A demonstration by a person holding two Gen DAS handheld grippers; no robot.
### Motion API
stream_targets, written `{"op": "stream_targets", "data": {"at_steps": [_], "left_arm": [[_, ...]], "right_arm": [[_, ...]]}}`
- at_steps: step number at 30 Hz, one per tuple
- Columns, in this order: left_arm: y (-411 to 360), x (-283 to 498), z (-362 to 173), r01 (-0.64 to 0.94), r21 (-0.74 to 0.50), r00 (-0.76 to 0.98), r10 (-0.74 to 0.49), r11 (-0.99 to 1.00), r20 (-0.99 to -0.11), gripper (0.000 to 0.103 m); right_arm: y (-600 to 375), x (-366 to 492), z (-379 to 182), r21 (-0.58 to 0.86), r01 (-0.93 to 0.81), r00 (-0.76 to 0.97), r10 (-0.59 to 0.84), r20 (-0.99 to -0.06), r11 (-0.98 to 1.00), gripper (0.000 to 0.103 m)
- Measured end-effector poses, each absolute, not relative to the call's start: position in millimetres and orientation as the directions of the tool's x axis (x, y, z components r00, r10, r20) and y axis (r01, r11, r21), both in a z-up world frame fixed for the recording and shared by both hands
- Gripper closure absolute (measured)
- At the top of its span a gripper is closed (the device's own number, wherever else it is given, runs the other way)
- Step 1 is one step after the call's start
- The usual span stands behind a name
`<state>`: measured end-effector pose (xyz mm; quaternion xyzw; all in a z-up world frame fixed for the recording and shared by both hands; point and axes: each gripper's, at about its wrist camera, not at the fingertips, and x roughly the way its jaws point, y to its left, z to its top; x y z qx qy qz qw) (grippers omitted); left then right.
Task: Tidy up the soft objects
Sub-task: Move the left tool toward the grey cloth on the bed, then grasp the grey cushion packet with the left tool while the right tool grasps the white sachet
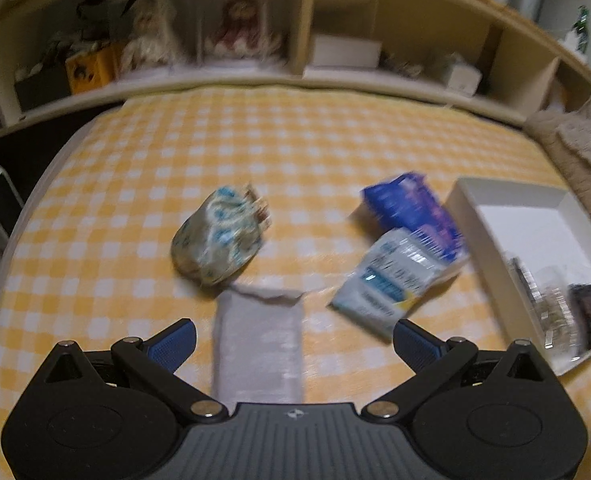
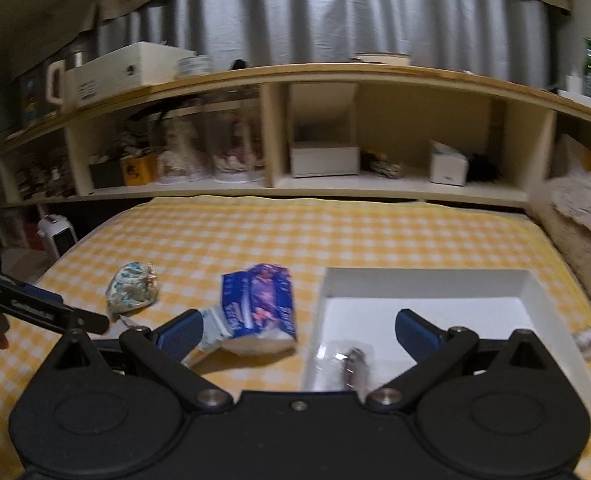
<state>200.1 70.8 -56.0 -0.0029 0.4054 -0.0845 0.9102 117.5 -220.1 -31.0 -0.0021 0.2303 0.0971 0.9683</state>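
Soft objects on a yellow-and-white checked bedspread point(image 1: 135, 184). A rounded patterned fabric pouch point(image 1: 217, 236) lies toward the left of the cover. To its right, a blue-and-purple soft packet point(image 1: 411, 208) rests partly on top of a pale blue-and-white packet point(image 1: 391, 280), the 2 touching. A flat whitish packet point(image 1: 257, 344) lies just in front of the pouch, between the fingers of the left gripper point(image 1: 294, 342), which are spread wide and hold nothing. A white open box point(image 1: 535, 224) sits at the right, near the 2 stacked packets; small clear-wrapped items lie in its near end, too blurred to identify. In the right wrist view, the right gripper point(image 2: 297, 330) hovers over the box's near left corner, fingers spread wide and empty, the left finger in front of the pale packet. A wooden headboard shelf point(image 2: 335, 188) with compartments of boxes and figurines runs behind the bed.
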Motion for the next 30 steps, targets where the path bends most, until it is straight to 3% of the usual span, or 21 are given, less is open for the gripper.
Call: {"op": "stream_targets", "data": {"at_steps": [5,23,30], "left_arm": [[77.7,215.4,-75.4,0.115,-0.045,0.604,-0.106,0.992,-0.790,0.000],[85.5,233.8,-107.8,0.159,-0.057,0.506,-0.131,0.986,-0.853,0.002],[85.1,238.2,-118.7,0.172,-0.059,0.468,-0.134,0.983,-0.873,0.011]], "right_arm": [[-195.4,142.3,-45.1,0.038,-0.257,0.848,0.244,-0.470,0.966,0.000],[-80.2,190.5,-129.7,-0.414,-0.550,0.795,0.303,-0.525,0.726,0.000],[-59.5,198.1,-151.5,-0.525,-0.562,0.802,0.264,-0.536,0.639,0.000]]}}
